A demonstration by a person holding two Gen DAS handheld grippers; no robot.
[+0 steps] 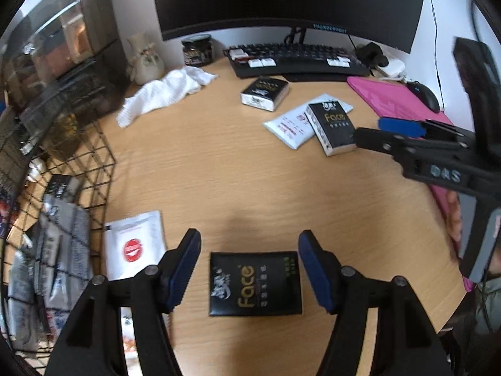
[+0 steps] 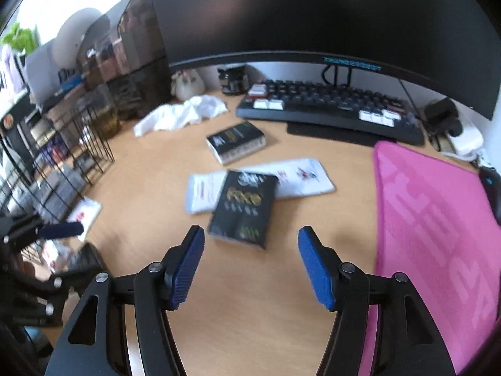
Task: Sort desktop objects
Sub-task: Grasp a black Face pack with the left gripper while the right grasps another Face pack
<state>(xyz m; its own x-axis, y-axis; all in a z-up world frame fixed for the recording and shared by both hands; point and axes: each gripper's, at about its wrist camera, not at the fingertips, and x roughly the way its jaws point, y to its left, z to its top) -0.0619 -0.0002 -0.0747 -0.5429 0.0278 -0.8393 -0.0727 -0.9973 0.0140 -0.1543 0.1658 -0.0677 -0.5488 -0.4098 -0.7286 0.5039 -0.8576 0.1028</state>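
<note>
**Both jaws apart over the counter, nothing gripped**

Left wrist view. The left gripper [image 1: 249, 268] has its jaws wide, nothing pressed between the blue pads [image 1: 184, 269]. A black "Face" tissue pack [image 1: 255, 283] lies flat on the wooden counter [image 1: 219, 169], directly between the two jaws but clear of both pads, gaps on either side. To its left, a white sachet with a red mark [image 1: 134, 244] lies just beside the wire basket [image 1: 78, 169], which holds more packets. Farther up the counter: a second black pack [image 1: 332, 128] resting on a white pouch [image 1: 294, 125], and a third black pack [image 1: 264, 94] near the keyboard [image 1: 297, 58]. A white cloth [image 1: 166, 91] lies crumpled at upper left. The right gripper [image 1: 404, 138] reaches in from the right edge, close to the second pack; its jaw state is not readable from this angle.

Right wrist view (blurred). The right gripper [image 2: 250, 263] shows jaws wide, empty. The black pack on the pouch [image 2: 244, 208] lies just ahead of the jaw tips, slightly left of centre, not between the pads. The white pouch [image 2: 300, 177] extends under it. The pink mat [image 2: 438, 219] lies to the right. The left gripper [image 2: 59, 230] shows at the left edge, by the basket.
</note>
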